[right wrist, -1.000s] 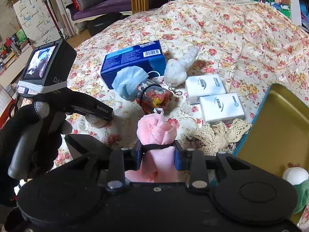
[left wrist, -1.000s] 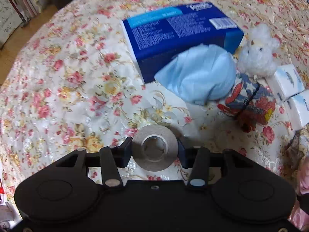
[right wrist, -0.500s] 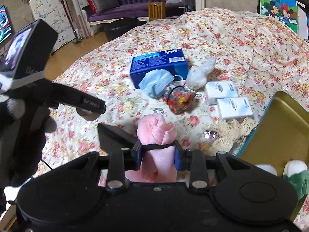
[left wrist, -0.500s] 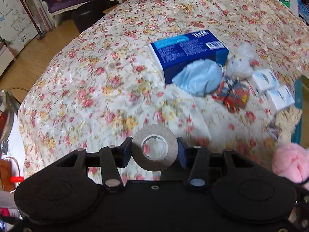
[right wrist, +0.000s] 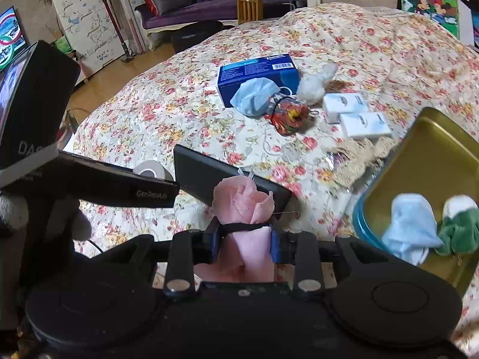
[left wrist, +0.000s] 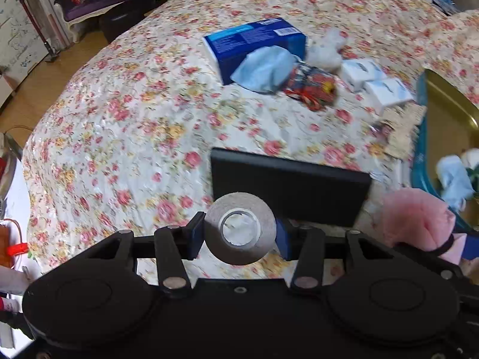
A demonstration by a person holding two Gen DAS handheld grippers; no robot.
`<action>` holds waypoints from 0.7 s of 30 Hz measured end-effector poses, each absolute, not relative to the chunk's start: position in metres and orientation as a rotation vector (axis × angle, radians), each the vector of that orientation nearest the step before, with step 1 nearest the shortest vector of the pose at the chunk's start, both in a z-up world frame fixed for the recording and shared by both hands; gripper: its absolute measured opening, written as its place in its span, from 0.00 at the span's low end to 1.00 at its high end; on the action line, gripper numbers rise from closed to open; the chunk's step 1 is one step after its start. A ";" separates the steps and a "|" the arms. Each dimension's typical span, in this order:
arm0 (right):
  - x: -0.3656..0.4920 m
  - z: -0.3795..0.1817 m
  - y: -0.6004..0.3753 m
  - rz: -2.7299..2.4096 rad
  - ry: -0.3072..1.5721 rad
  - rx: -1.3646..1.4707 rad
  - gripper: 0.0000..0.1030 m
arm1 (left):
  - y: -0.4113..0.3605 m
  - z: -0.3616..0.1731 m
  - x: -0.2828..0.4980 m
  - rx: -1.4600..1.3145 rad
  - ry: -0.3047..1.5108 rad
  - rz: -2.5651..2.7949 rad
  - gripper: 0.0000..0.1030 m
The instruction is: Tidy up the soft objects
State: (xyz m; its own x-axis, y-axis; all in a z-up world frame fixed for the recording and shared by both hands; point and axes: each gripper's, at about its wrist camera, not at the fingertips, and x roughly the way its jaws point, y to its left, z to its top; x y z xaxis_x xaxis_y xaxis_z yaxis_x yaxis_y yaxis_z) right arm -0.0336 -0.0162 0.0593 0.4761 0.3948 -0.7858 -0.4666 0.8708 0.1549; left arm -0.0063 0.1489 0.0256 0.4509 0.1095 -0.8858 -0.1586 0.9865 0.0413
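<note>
The left claw (left wrist: 239,236) is clamped on a grey roll of tape (left wrist: 240,228); the right claw (right wrist: 244,240) is squeezed tight on a pink bundle of cloth (right wrist: 244,206) tied with a black band. Both hang over a bed (right wrist: 374,48) under a flowered quilt — cream with red and yellow roses. On the quilt lie a blue tissue box (right wrist: 257,71), a blue face mask (right wrist: 253,97) against it, a patterned pouch (right wrist: 287,115), a white fluffy toy (right wrist: 312,86) and 2 white tissue packs (right wrist: 356,113). At the right sits a gold tin (right wrist: 425,161) holding a blue and a green soft thing. Beyond the bed — a wooden floor and a purple sofa (right wrist: 191,9).
</note>
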 end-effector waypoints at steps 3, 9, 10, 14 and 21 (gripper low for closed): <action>-0.044 0.060 -0.029 0.518 0.931 -0.067 0.30 | 0.135 0.027 -0.014 -0.042 1.084 0.154 0.46; -0.061 0.060 -0.062 0.489 0.909 -0.016 0.31 | 0.103 0.027 -0.023 -0.030 1.082 0.111 0.46; -0.063 0.060 -0.070 0.482 0.904 -0.005 0.31 | 0.096 0.027 -0.023 -0.023 1.079 0.103 0.46; -0.070 0.059 -0.106 0.434 0.883 0.031 0.31 | 0.065 0.027 -0.022 -0.001 1.071 0.057 0.46; -0.061 0.062 -0.173 0.293 0.845 0.082 0.31 | 0.004 0.034 0.001 0.024 1.073 -0.053 0.46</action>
State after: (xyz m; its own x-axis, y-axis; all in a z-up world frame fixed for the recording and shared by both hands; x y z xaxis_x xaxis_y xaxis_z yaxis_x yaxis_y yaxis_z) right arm -0.0612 -0.1731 0.0625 0.6265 0.2872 -0.7246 -0.2224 0.9569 0.1869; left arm 0.0007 0.0044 0.0335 0.4765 -0.0319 -0.8786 0.0555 0.9984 -0.0061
